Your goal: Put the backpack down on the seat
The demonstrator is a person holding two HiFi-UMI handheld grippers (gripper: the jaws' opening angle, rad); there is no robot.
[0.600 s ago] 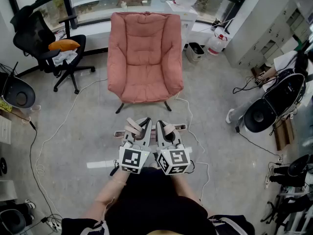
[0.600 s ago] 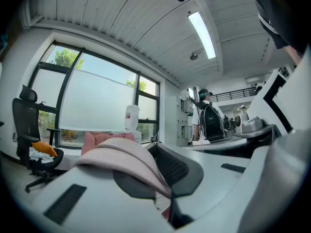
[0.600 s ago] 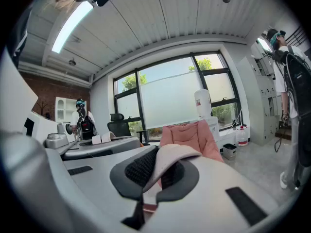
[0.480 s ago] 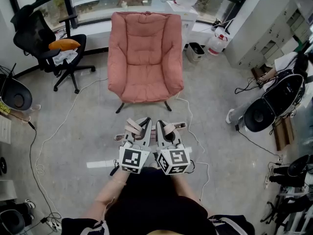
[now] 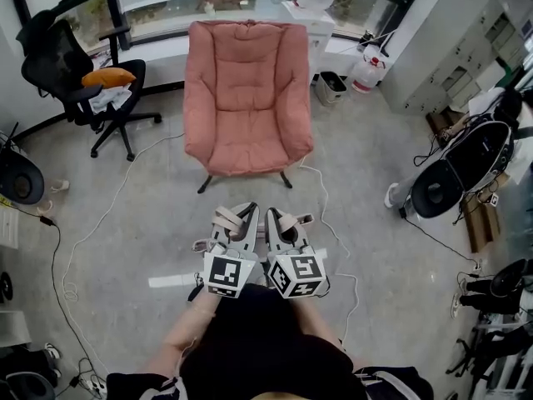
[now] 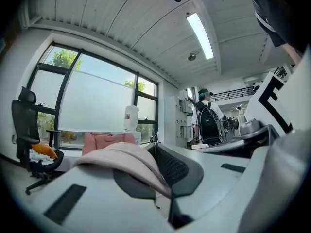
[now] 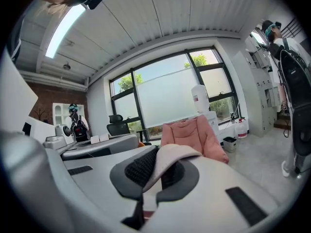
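— Hardly anything has moved since the earlier frame. Both grippers stay side by side in front of the person. Only the head view has slid a little, so the dark round object (image 5: 15, 177) at the left edge is now more cut off.

— How do the jaws stand?

— The left gripper (image 5: 242, 213) has its jaws fully closed on a pale pink padded strap (image 6: 129, 157). This strap lies over one pad and passes between the two. The right gripper (image 5: 278, 217) is the same, with its jaws closed tight on a second pale pink strap (image 7: 172, 154).

— And where is the pale pink backpack (image 5: 305, 217)?

— It hangs by these two straps under the grippers, above the grey concrete floor (image 5: 150, 215). Most of it is hidden below them, and only small parts show at their sides. It is in front of the salmon-pink cushioned armchair (image 5: 248, 90), apart from it, and not yet on the seat.

— What else stands near?

— A black office chair (image 5: 79, 69) with an orange cushion (image 5: 108, 77) on it stands left of the armchair, by the window.
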